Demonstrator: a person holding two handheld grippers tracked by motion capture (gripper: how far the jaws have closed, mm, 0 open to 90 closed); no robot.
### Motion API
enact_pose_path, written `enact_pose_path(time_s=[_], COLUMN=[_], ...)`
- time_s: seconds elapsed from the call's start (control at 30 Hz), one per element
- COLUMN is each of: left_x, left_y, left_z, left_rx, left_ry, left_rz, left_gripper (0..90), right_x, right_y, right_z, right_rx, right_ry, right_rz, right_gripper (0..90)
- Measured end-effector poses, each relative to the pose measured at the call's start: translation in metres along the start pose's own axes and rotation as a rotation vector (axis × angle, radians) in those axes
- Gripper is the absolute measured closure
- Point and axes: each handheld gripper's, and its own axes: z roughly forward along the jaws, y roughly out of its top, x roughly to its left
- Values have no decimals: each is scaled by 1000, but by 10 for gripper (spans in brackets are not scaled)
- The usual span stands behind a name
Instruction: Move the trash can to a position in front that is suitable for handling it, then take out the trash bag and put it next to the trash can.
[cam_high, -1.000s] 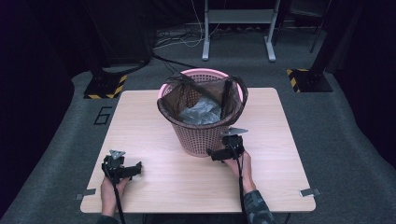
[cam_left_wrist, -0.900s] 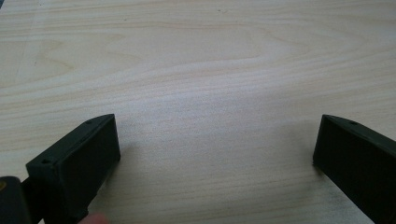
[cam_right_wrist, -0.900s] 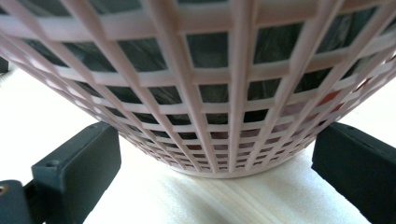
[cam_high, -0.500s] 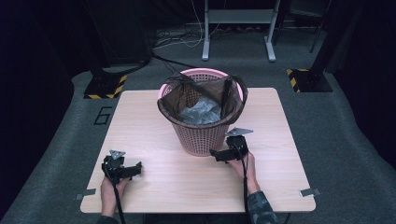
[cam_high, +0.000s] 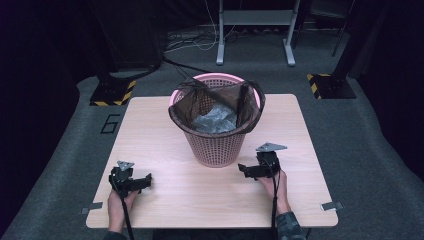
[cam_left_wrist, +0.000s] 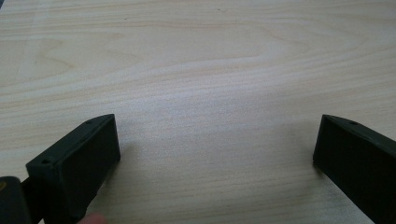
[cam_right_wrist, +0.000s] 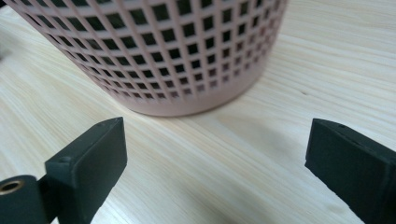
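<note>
A pink lattice basket stands on the middle of the wooden table, lined with a dark bag draped over its rim, with grey crumpled material inside. My right gripper rests on the table just right of the basket's base, open, its jaws wide apart and pointing at the basket wall. My left gripper lies near the front left corner, open, with bare wood between its jaws. Neither holds anything.
A hand grips each gripper near the table's front edge. Cables trail back from both. Beyond the table, on the grey floor, stand a metal frame and yellow-black striped bases.
My right gripper has slid slightly back toward the front edge and to the right, away from the basket. The left gripper has stayed where it was.
</note>
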Motion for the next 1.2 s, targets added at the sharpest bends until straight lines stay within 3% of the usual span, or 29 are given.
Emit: enact_pose_path(time_s=[0.3, 0.43, 0.53, 0.67, 0.77, 1.03, 1.2], left_x=[-1, 1, 2, 2, 1, 2, -2], left_y=[1, 3, 9, 18, 25, 53, 71], left_z=[2, 2, 3, 6, 6, 6, 5], left_rx=[-1, 3, 42, 95, 104, 125, 154], left_ry=[1, -30, -50, -97, -135, -277, -309], left_rz=[-13, 37, 71, 97, 111, 59, 92], left_gripper=[0, 2, 3, 1, 1, 18, 21], right_x=[-13, -23, -26, -33, -38, -47, -51], right_y=[0, 2, 4, 8, 10, 18, 23], right_z=[-15, -21, -24, -27, -28, -28, -29], right_rx=[29, 21, 45, 111, 153, 189, 197], right_ry=[-76, -67, -70, -71, -54, -66, -63], right_rz=[-20, 19, 23, 29, 34, 20, 30], right_gripper=[0, 0, 0, 6, 34, 73, 83])
